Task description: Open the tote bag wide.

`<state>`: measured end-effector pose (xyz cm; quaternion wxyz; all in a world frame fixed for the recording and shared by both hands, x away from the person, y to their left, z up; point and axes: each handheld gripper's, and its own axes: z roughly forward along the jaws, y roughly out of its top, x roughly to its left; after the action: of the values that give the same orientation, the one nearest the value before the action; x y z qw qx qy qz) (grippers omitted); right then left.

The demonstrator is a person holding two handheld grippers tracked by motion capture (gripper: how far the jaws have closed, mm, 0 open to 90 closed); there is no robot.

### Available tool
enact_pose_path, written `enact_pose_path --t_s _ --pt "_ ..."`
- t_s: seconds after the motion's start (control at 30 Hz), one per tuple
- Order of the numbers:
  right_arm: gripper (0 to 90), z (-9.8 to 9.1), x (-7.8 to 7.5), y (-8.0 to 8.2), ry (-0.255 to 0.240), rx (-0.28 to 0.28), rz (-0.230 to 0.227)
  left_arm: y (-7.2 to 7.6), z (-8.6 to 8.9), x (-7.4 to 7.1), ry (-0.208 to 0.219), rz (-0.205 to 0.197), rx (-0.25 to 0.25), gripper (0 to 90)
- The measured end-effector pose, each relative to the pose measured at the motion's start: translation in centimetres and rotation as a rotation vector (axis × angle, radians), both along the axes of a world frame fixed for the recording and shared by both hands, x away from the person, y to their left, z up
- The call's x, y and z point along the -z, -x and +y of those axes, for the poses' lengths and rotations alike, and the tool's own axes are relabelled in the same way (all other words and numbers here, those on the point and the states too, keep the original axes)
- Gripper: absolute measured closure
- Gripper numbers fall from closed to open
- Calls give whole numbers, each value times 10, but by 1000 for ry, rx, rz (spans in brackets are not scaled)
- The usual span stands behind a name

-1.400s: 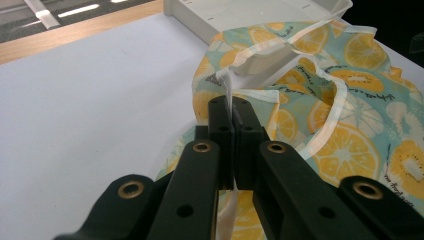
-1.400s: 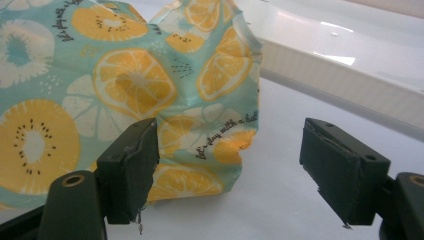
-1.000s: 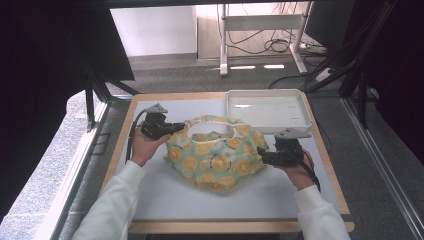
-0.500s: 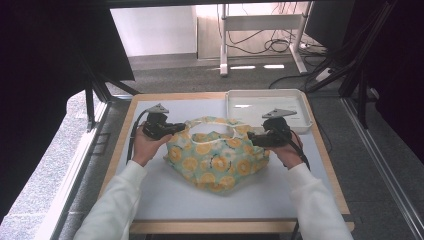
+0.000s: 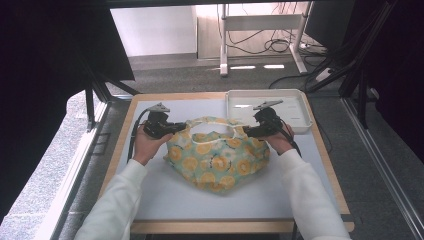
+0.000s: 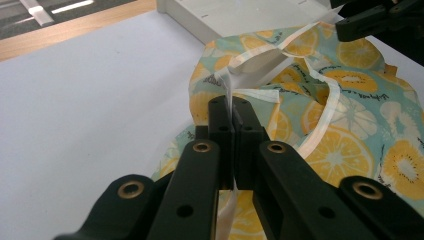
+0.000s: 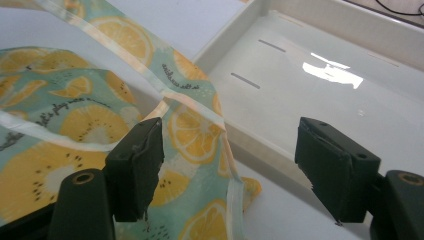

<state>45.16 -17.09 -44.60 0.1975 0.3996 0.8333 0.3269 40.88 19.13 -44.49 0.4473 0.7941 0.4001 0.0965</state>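
Observation:
A teal cloth (image 5: 215, 160) printed with orange and kiwi slices and edged in white trim lies bunched in the middle of the table. My left gripper (image 5: 181, 128) is at its upper left corner, shut on the white-trimmed edge (image 6: 231, 107). The cloth (image 6: 350, 145) spreads out beyond those jaws. My right gripper (image 5: 246, 132) is at the cloth's upper right corner, open. Its jaws (image 7: 230, 145) stand wide apart, with the cloth's corner (image 7: 195, 135) lying under the gap, close to the left jaw. The right gripper (image 6: 370, 20) also shows across the cloth in the left gripper view.
A white tray (image 5: 292, 107) stands at the back right of the table, right beside the right gripper and the cloth's corner; its rim (image 7: 260, 150) runs under the open jaws. The pale table top (image 5: 200, 205) has a wooden border.
My right gripper has moved away from me and leftward, from the cloth's right side to its upper right corner by the tray. The left gripper kept its hold.

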Motion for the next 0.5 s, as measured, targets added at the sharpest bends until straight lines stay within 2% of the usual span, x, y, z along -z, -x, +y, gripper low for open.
enact_pose_path --t_s 0.17,0.37,0.4,0.43,0.47,0.5 --pt "286 10 10 -11 62 -9 12 2 4 0 3 -3 -5 899" --pt "435 16 17 -21 74 -27 35 1 5 0 14 1 -9 899" --pt "435 16 17 -21 74 -27 35 1 5 0 14 1 -9 899" --pt "486 17 18 -22 79 -31 34 1 6 0 15 1 -9 899" --pt "592 18 19 -23 79 -48 47 1 6 0 14 2 -7 899" --pt "643 18 19 -23 83 -48 45 1 6 1 13 2 -7 899"
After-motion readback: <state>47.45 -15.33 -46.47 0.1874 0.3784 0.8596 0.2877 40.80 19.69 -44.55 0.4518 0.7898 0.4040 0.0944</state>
